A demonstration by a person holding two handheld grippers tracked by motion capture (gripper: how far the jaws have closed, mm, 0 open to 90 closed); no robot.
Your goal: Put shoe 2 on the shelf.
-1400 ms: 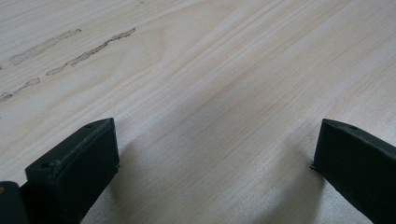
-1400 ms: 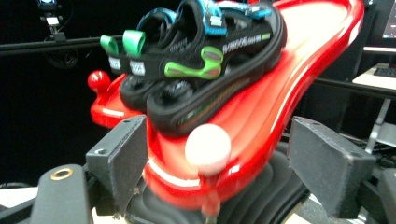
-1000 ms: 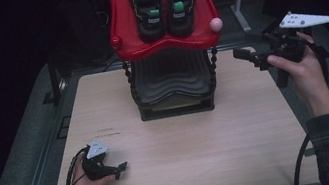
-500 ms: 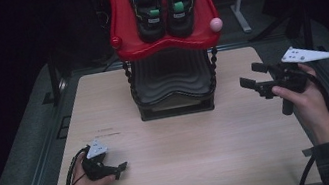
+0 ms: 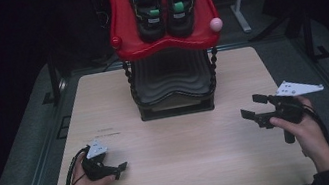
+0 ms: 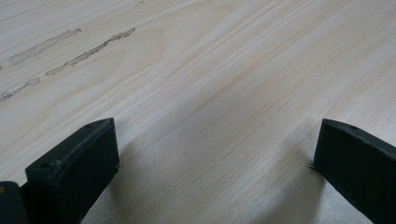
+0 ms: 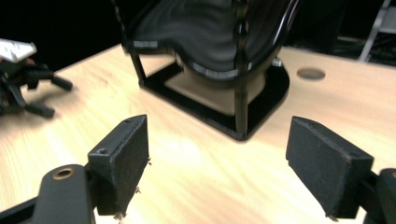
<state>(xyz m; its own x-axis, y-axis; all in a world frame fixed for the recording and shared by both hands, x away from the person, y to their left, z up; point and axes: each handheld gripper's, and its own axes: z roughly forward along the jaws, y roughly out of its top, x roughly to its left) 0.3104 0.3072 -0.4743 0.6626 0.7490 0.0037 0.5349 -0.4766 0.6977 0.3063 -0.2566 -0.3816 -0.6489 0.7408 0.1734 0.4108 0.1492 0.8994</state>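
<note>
Here, you are holding a gripper in each hand over a pale wooden table (image 5: 190,169), and both claws are released, with nothing between the jaws. Your left gripper (image 5: 120,170) is resting low at the near left of the table, its jaws spread wide over bare wood. Your right gripper (image 5: 252,106) is hanging at the right side, its jaws wide apart and pointing toward the rack (image 5: 170,79).

The rack is standing at the middle of the table toward the far edge, well apart from both grippers. It is a black frame with wavy shelves and beaded posts, carrying a red tray (image 5: 125,23) on top. A pair of dark sandals (image 5: 164,4) is lying side by side on that tray.

The rack is looking like stiff, smooth plastic: probably light, top-heavy under the tray, and likely to slide or tip if you are pushing it high up. A corner post or the flat base is looking like the safest place to grip. The glossy shelves are likely slippery.

The tabletop is looking flat and matt, with a few faint scuff marks near your left jaws. A grey floor (image 5: 34,144) is surrounding the table, and the room beyond is lying in darkness.
</note>
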